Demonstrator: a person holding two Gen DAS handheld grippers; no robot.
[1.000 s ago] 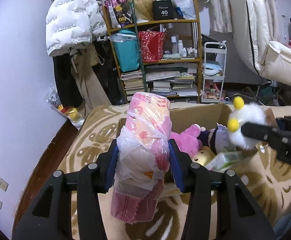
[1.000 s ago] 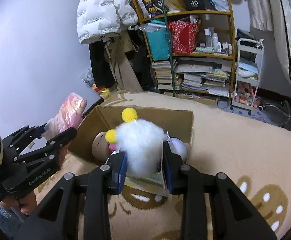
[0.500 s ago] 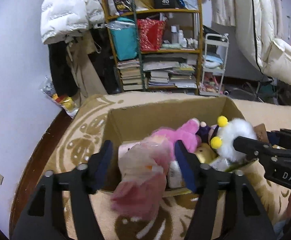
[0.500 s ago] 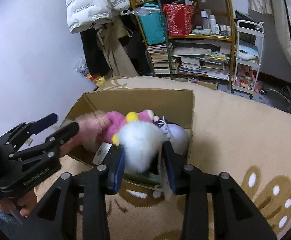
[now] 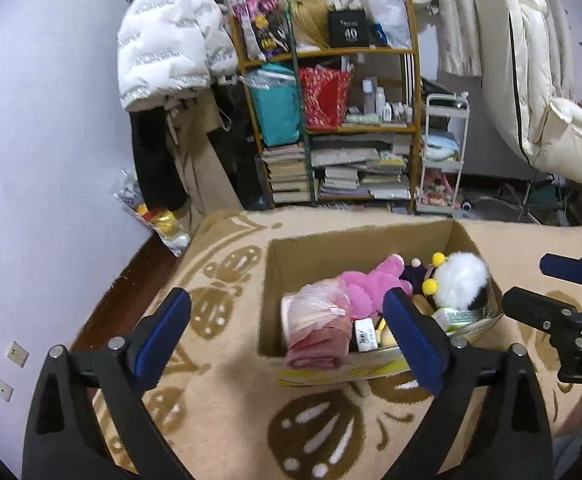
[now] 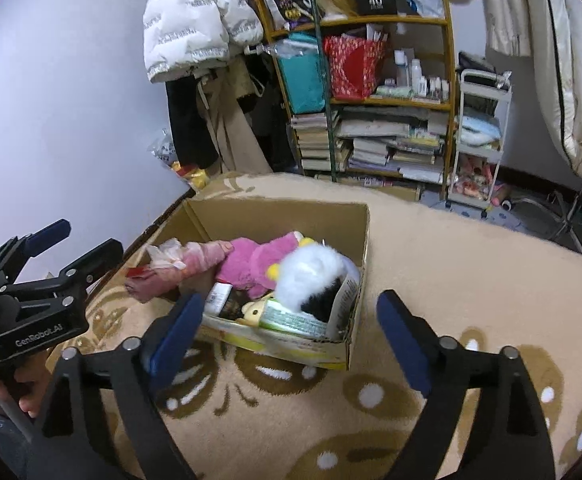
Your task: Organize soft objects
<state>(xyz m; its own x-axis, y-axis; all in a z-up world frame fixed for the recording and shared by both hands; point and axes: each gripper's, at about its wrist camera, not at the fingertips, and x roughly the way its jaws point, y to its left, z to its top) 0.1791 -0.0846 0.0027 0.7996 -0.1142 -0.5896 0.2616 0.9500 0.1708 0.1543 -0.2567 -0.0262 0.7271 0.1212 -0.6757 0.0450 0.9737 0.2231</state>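
An open cardboard box [image 5: 355, 240] [image 6: 283, 212] sits on a beige patterned blanket. In it lie a pink plastic-wrapped bundle [image 5: 317, 320] [image 6: 179, 266] draped over the near-left rim, a pink plush [image 5: 367, 284] [image 6: 251, 258], and a white fluffy toy with yellow pompoms [image 5: 459, 280] [image 6: 311, 276]. My left gripper [image 5: 287, 336] [image 6: 71, 248] is open and empty, just in front of the box. My right gripper [image 6: 287, 326] [image 5: 543, 284] is open and empty at the box's near right.
The blanket [image 6: 471, 264] covers the surface around the box. Behind stand a cluttered wooden bookshelf [image 5: 331, 128], hanging coats [image 5: 167, 48], a small white trolley [image 5: 443, 160] and a lilac wall on the left [image 5: 43, 140].
Both grippers opened and pulled back. The pink bundle dropped from the left gripper into the box, and the white fluffy toy dropped from the right gripper into the box.
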